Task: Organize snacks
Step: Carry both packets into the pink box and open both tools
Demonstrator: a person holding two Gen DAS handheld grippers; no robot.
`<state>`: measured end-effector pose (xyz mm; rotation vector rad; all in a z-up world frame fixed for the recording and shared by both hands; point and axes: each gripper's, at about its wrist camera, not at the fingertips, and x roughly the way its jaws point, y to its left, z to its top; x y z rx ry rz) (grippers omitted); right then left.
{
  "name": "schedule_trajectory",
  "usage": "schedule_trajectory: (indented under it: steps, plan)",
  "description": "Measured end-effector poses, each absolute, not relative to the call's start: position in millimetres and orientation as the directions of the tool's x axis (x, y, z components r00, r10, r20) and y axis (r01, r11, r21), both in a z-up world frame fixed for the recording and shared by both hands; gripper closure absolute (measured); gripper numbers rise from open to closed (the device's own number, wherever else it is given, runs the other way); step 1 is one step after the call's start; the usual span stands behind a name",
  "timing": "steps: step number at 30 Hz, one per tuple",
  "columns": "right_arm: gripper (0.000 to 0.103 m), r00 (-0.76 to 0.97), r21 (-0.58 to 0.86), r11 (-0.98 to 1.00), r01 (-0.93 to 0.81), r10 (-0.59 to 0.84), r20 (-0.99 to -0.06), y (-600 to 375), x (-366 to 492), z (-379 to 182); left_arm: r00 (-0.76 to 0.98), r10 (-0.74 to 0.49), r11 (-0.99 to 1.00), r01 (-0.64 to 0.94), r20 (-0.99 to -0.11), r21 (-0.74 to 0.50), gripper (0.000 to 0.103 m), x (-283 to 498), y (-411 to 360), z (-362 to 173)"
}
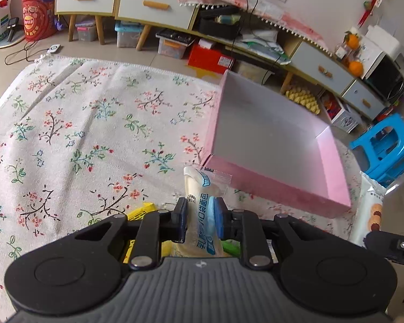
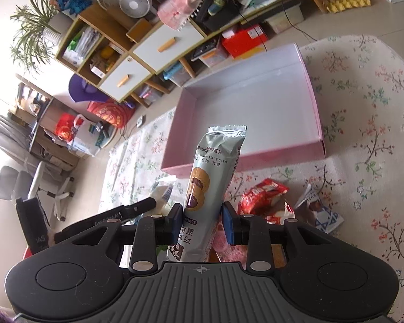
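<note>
My left gripper (image 1: 200, 219) is shut on a cream bread packet (image 1: 199, 188) with blue print, whose clear end sticks up past the pads. Ahead and to the right lies a shallow pink box (image 1: 272, 137) with a bare grey floor. My right gripper (image 2: 202, 222) is shut on a pale green biscuit packet (image 2: 215, 167) that shows chocolate biscuits and stands up between the fingers. The same pink box (image 2: 245, 107) lies just beyond it. The biscuit packet (image 1: 371, 207) and part of the right gripper show at the right edge of the left wrist view.
A floral cloth (image 1: 80, 140) covers the surface. Red snack bags (image 2: 264, 196) and a blue-and-white packet (image 2: 320, 212) lie beside the right gripper; a yellow packet (image 1: 142, 210) lies under the left one. Cabinets (image 1: 137, 2), storage bins and a blue stool (image 1: 387, 148) stand beyond.
</note>
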<state>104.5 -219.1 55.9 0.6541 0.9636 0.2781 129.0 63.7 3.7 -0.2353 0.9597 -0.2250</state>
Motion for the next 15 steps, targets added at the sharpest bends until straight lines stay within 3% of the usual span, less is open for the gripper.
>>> schedule_trajectory:
  steps: [15]
  plan:
    - [0.072, 0.652, 0.595, 0.786, 0.164, 0.367, -0.664, -256, 138, 62, 0.606, -0.368, 0.923, 0.146, -0.706, -0.355, 0.086, 143, 39, 26]
